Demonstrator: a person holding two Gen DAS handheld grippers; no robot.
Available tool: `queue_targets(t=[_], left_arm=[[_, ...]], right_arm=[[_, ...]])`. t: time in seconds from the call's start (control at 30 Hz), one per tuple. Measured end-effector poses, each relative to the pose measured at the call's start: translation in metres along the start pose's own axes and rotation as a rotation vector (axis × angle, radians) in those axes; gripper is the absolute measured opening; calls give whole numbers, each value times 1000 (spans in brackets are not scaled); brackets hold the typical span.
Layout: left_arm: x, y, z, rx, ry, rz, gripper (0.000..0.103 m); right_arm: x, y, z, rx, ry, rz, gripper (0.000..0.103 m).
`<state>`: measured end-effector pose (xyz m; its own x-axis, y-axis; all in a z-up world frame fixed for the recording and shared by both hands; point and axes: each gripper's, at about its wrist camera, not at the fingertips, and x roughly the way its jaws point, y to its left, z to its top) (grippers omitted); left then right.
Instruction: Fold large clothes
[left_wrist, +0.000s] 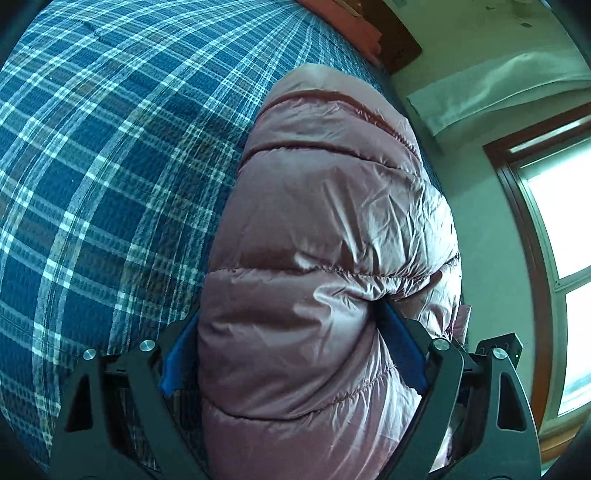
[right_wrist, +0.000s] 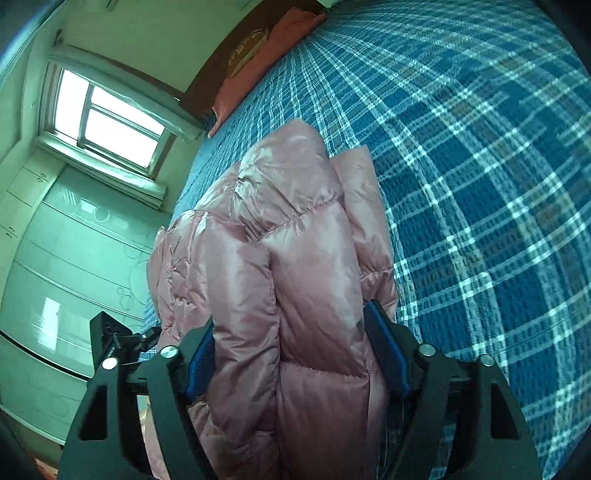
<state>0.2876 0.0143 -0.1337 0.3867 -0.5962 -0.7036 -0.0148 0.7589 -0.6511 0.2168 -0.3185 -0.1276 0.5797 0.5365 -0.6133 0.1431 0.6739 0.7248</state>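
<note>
Pink puffer jacket (left_wrist: 325, 229) (1), 2 grippers clamped: left gripper (left_wrist: 291, 339), right gripper (right_wrist: 291, 347).

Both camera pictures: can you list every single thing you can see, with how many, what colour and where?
puffy jacket: one, shiny pink, bunched on the bed, pinched by both grippers
bed cover: one, blue and white checks, under the jacket
pillow: one, salmon pink, at the head of the bed
headboard: one, dark brown, behind the pillow
window: one, bright, wooden frame, in the wall beside the bed
wardrobe: one, pale, below the window
left gripper: black, blue pads, shut on the jacket
right gripper: black, blue pads, shut on the jacket
</note>
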Motion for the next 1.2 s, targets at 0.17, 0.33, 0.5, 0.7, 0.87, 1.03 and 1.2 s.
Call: queue_targets(t=[0.17, 0.33, 0.5, 0.7, 0.87, 1.03, 1.2], left_arm=[[7, -8, -3, 44, -8, 30, 69], [7, -13, -7, 66, -21, 49, 59], [4, -22, -12, 88, -29, 47, 50], [-13, -31, -20, 160, -57, 42, 36], [-41, -31, -22, 209, -99, 38, 33], [-76, -17, -9, 239, -159, 53, 33], [-103, 9, 21, 210, -205, 87, 33]], right_arm=[[7, -1, -9, 15, 14, 51, 43], [11, 3, -13, 23, -2, 63, 37], [13, 5, -16, 36, -39, 86, 32], [-2, 17, -31, 13, -93, 98, 25], [-6, 37, -47, -1, -114, 143, 23], [13, 70, -47, -26, -109, 208, 23], [54, 105, -35, -40, -77, 268, 23]])
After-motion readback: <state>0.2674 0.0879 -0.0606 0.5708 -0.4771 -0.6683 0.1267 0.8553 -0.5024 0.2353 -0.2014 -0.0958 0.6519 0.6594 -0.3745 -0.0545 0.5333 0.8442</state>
